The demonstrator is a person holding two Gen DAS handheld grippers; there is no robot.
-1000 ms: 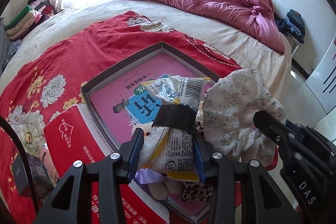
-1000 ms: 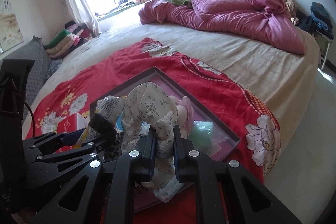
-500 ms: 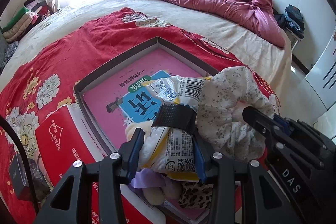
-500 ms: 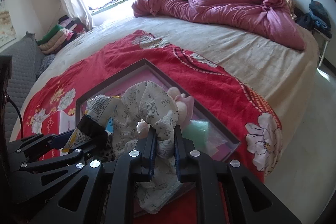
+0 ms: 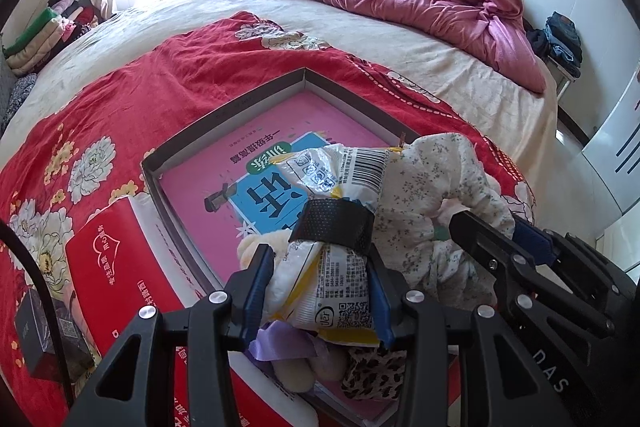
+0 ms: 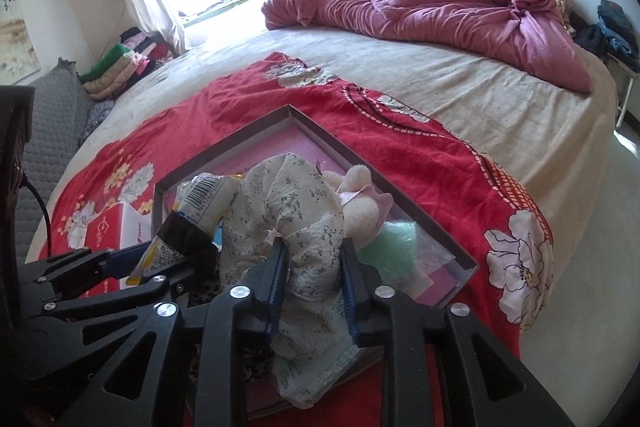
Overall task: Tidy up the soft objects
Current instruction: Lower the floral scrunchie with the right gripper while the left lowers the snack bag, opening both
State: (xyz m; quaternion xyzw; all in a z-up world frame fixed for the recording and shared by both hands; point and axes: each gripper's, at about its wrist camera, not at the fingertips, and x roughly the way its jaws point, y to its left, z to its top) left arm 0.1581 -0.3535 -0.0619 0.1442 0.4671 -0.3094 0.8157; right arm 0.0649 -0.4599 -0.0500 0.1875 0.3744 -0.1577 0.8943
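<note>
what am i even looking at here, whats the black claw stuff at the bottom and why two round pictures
The black claws are two-finger grippers that a person holds, one in each hand; no robot arm is involved. Each round picture comes from a fisheye camera on one gripper, looking along its fingers.

Left view: the left gripper is clamped on a snack packet wrapped with black tape. Right view: the right gripper has a floral cloth between its jaws, which are opening.

Both hover over a shallow box with a pink book inside, on a red flowered blanket on a bed. A cream plush toy also lies in the box.
</note>
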